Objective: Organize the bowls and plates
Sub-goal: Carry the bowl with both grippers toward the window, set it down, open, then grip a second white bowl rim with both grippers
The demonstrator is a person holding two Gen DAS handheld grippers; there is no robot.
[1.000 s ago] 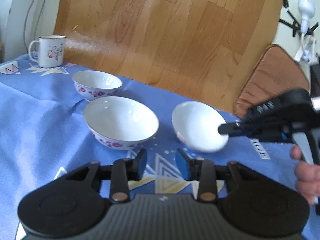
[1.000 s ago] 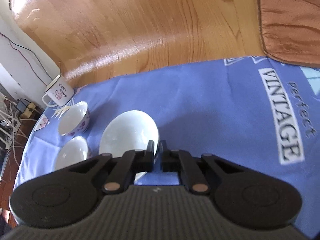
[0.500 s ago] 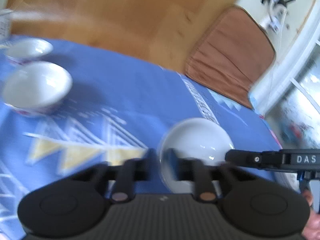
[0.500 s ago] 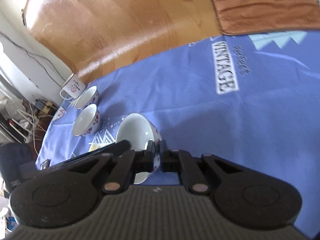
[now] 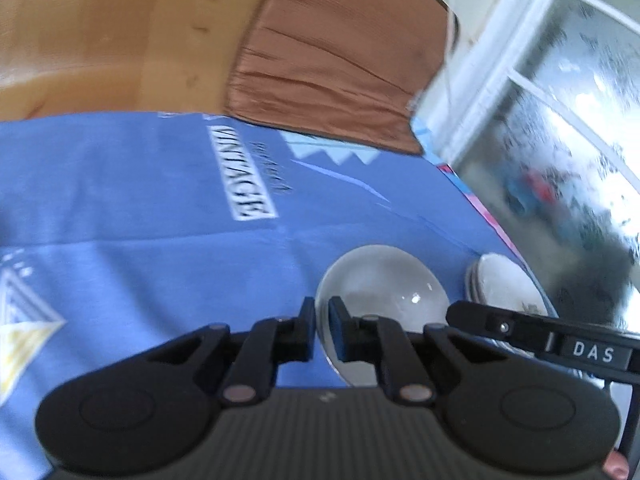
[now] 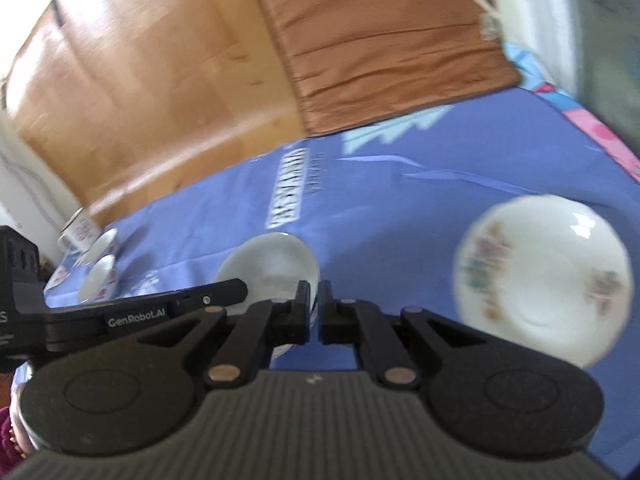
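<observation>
A white bowl (image 5: 384,292) is held between both grippers above the blue tablecloth. My left gripper (image 5: 322,330) is shut on its left rim. My right gripper (image 6: 316,312) is shut on the bowl's (image 6: 272,268) right rim. A stack of white floral plates (image 6: 544,284) lies on the cloth to the right, also seen in the left wrist view (image 5: 504,284) just beyond the bowl. Two more floral bowls (image 6: 100,272) stand far left.
A white mug (image 6: 80,232) stands at the far left by the two bowls. A brown cushion (image 5: 332,60) and a wooden board (image 6: 140,80) rise behind the table. The table's right edge (image 5: 480,208) runs near the plates, with a window beyond.
My left gripper closed on the bowl's rim. Both grippers have carried the bowl to the right, away from the other bowls and toward the stack of plates.
</observation>
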